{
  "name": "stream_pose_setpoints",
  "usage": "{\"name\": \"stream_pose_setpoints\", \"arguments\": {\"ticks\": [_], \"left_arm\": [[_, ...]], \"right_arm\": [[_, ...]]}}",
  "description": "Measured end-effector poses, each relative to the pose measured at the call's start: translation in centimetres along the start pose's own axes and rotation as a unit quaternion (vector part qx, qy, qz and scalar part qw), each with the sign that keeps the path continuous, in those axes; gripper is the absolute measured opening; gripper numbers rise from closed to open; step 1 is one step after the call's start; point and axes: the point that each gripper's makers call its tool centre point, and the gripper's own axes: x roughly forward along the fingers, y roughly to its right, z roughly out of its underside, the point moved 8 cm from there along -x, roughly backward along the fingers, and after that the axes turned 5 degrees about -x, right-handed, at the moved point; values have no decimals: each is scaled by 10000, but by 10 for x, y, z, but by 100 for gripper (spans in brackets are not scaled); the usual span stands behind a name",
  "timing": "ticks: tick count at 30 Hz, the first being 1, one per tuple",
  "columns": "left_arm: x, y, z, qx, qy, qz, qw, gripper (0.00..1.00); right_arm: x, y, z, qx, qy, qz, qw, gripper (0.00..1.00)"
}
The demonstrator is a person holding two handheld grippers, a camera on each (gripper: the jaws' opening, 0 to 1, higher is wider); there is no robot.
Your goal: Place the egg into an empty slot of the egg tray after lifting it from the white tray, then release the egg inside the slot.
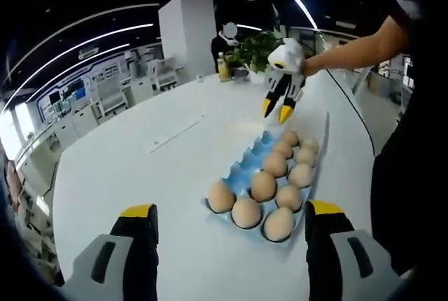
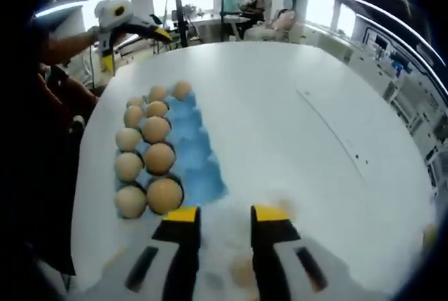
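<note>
Ten eggs [image 2: 159, 157] — table [image 2: 294, 147] margins bare.

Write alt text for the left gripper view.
A blue egg tray holding ten brown eggs sits on a white table, ahead of the left gripper's open yellow-tipped jaws. Beyond it, the right gripper hangs above the tray's far end.

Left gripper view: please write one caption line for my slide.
Open left gripper faces a blue egg tray of eggs on a white table; right gripper hovers beyond.
</note>
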Motion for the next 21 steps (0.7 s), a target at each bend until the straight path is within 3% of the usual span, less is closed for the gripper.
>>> {"name": "stream_pose_setpoints", "arguments": {"ticks": [11,15,21], "left_arm": [[0,1,0,9,-7,17,10000,88],[1,0,-1,-4,23,12,10000,88],[-1,0,-2,11,15,7,10000,88]], "right_arm": [[-32,13,34,8,-416,349,9985,28],[-33,13,38,-126,-651,392,9970,28],[-22,9,45,-578,-1223,153,9907,28]]}}
